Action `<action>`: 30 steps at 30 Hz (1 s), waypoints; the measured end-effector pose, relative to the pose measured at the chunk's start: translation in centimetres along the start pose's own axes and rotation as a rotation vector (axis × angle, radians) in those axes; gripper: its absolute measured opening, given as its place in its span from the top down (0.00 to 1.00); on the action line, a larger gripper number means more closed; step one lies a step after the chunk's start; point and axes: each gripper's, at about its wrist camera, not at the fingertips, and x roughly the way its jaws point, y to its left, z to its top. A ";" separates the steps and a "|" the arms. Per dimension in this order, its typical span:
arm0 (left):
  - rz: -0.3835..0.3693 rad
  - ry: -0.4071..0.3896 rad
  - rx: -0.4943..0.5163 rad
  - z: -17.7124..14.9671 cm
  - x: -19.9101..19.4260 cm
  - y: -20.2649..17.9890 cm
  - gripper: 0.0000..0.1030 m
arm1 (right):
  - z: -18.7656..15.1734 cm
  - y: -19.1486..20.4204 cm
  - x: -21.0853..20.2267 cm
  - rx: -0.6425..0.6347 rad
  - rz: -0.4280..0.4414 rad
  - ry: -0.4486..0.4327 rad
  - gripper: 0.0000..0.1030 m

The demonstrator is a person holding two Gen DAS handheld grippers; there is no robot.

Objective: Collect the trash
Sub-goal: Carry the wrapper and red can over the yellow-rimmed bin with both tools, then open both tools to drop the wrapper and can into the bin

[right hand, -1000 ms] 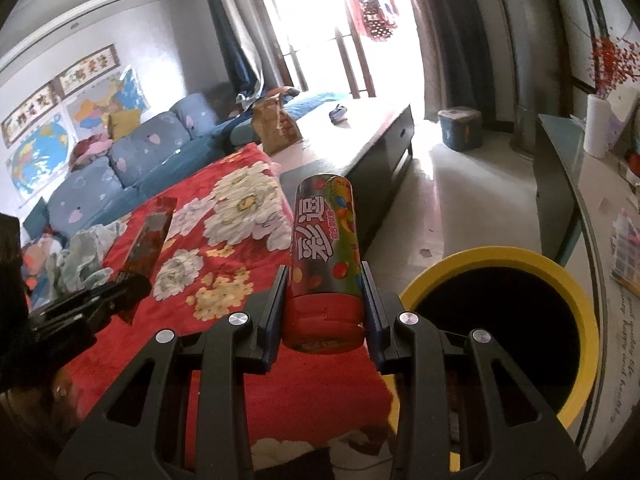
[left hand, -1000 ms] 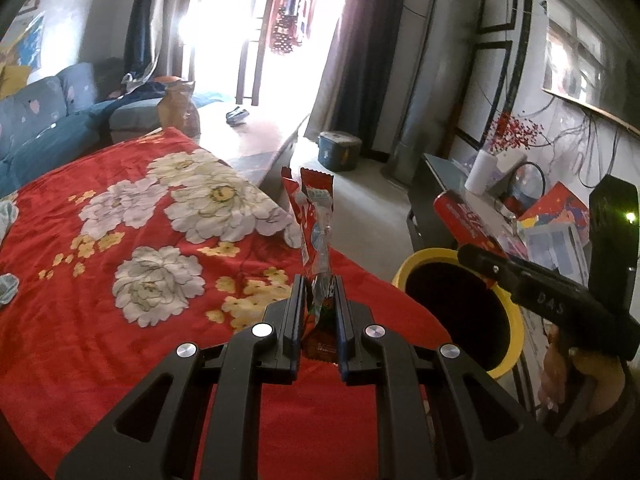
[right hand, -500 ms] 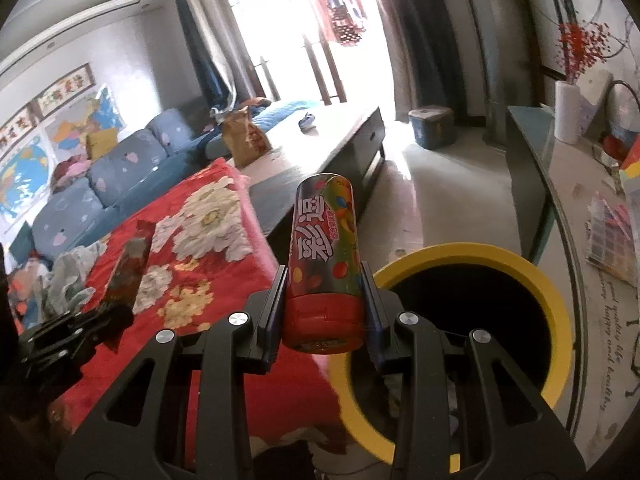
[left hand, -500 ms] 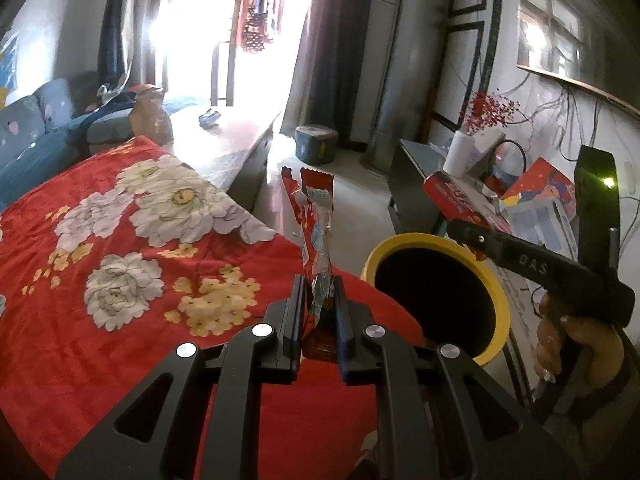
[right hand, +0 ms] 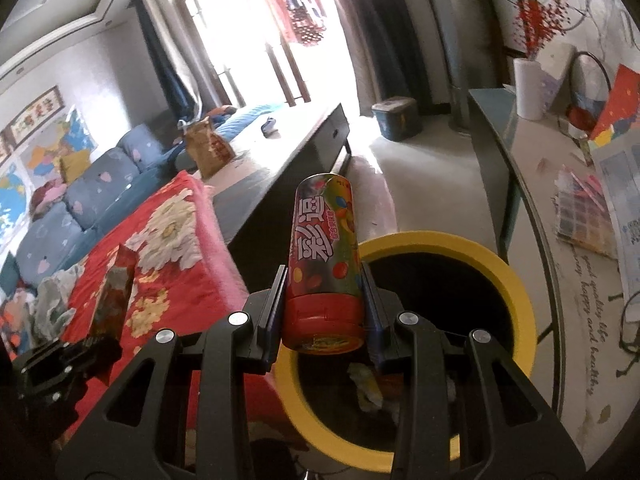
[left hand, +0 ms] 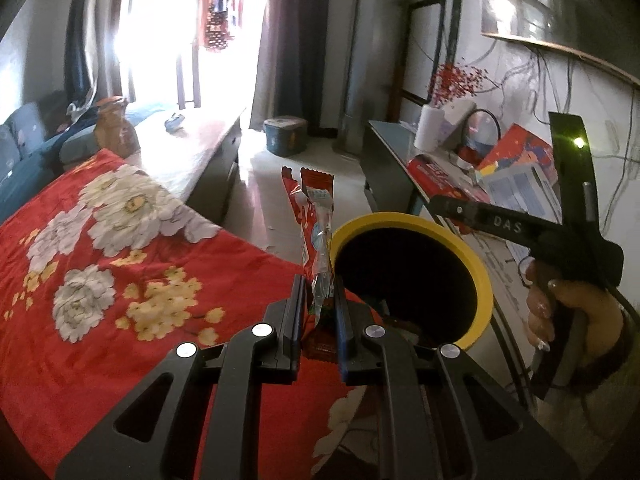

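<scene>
The can [right hand: 323, 256] stands upright, cap end down, clamped between the right gripper [right hand: 323, 312] fingers so it can fall straight into the bin [right hand: 516, 280], whose yellow rim lies just beyond and below the fingertips. The wrapper [left hand: 316, 240] is pinched at its lower end by the left gripper [left hand: 318, 312], its free end sticking up past the fingertips, with the rim just right of them. Judging by this, both loads are nearly over the mouth. The cloth [left hand: 100, 240] edge borders the bin on the left; the table [right hand: 568, 216] crowds its right.
</scene>
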 end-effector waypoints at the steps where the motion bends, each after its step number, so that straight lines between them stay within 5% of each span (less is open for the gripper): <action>1: -0.003 0.000 0.007 0.0 0.2 -0.3 0.87 | 0.0 -0.4 0.0 0.008 -0.006 0.001 0.74; 30: -0.107 0.149 0.179 -1.6 8.3 -7.6 0.87 | -2.0 -7.6 1.0 0.165 -0.087 0.092 0.74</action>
